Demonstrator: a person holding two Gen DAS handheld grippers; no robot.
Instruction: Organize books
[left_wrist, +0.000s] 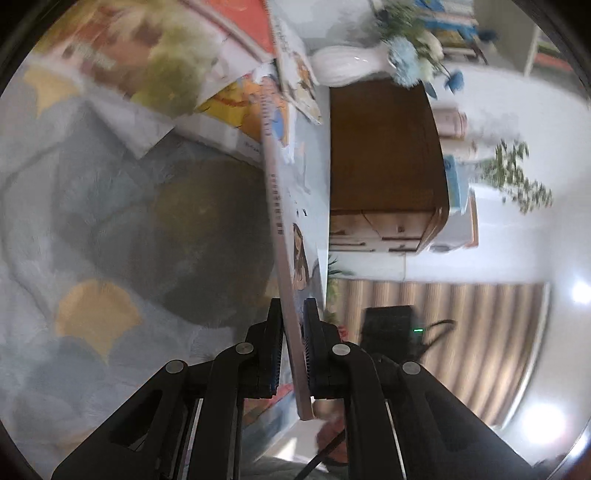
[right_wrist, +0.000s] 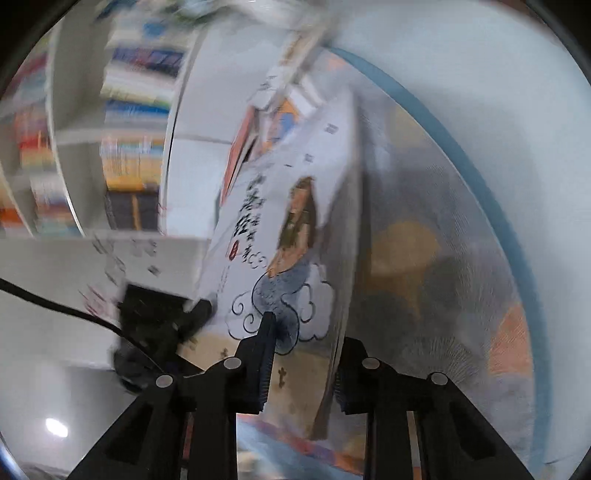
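Left hand-held gripper (left_wrist: 292, 345) is rolled over on its side, so the room reads sideways in its view, and its two fingers are pinched narrow on the edge of a thin white book (left_wrist: 286, 236). The book stands edge-on between the jaws, running straight away from the camera, spine side facing the patterned blue-and-yellow cloth (left_wrist: 74, 206) on the left. Past its far end lie more picture books (left_wrist: 236, 107) in a loose pile on that cloth, all quite blurred. To the right sit a brown wooden cabinet (left_wrist: 384, 162) and a white vase of blue flowers (left_wrist: 354, 61).

Over on the right wrist view, the same white book (right_wrist: 284, 236) shows its cover, with a drawn figure and a cloud. The right hand-held gripper (right_wrist: 303, 356) is tilted too, fingers set wider, one on the cover, one behind the page edge; whether they grip tight, I cannot tell. Bookshelves (right_wrist: 129, 122) blur past at left.
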